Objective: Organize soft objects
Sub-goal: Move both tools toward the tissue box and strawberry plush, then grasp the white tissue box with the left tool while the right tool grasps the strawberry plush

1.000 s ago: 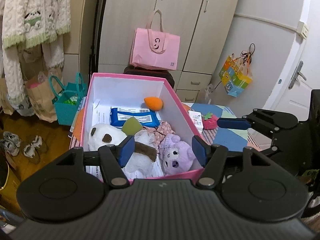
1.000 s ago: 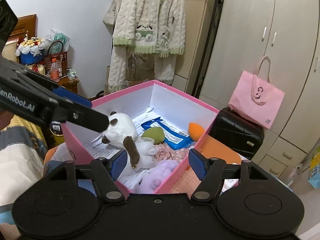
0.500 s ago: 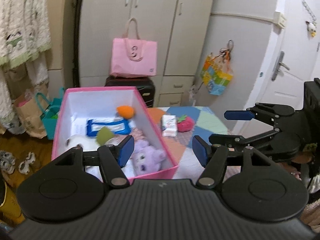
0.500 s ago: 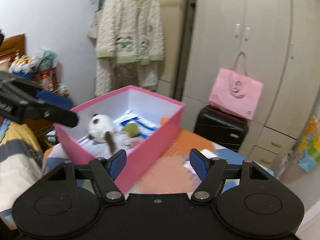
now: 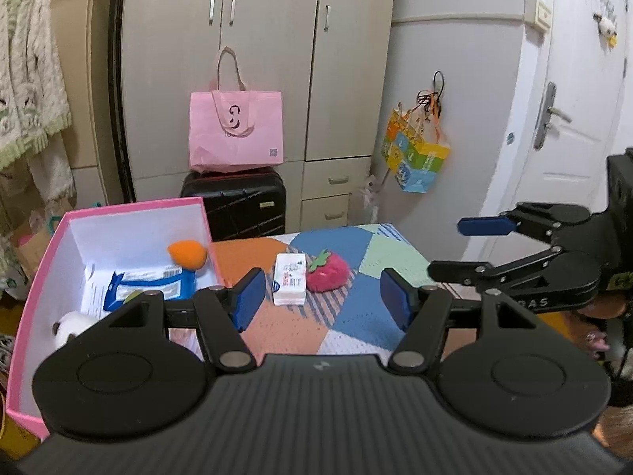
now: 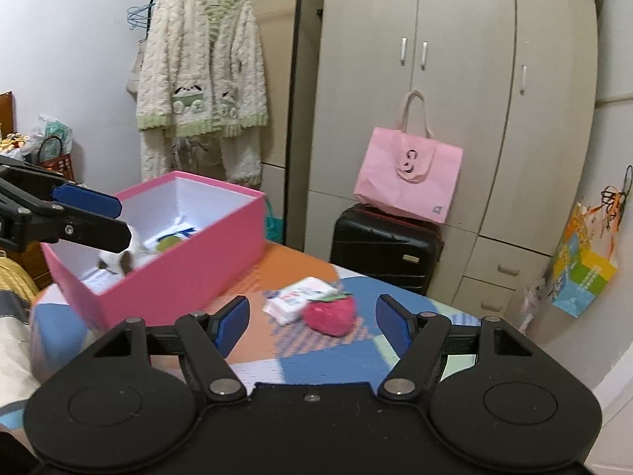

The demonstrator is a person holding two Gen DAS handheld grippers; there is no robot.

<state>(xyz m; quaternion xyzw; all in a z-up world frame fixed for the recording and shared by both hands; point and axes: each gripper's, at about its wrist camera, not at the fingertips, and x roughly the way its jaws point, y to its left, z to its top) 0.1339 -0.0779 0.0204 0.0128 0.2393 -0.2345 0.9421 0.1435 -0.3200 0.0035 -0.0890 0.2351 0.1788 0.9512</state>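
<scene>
While both grippers, left [image 5: 322, 297] and right [image 6: 312, 322], stand open and empty, the strawberry [image 6: 330, 312] lies mid-frame beside the pack [image 6: 298, 300]; straddle only the plush, then carry it to the box [image 6: 178, 273].

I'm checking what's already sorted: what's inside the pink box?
Inside the pink box: orange sponge, blue wipes pack, green sponge, white-brown plush. The left gripper hides its near end.

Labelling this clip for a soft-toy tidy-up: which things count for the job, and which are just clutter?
Job: strawberry plush, pink box, white plush dog inside it.
Clutter: white tissue pack, pink tote bag, black suitcase, hanging cardigan.
</scene>
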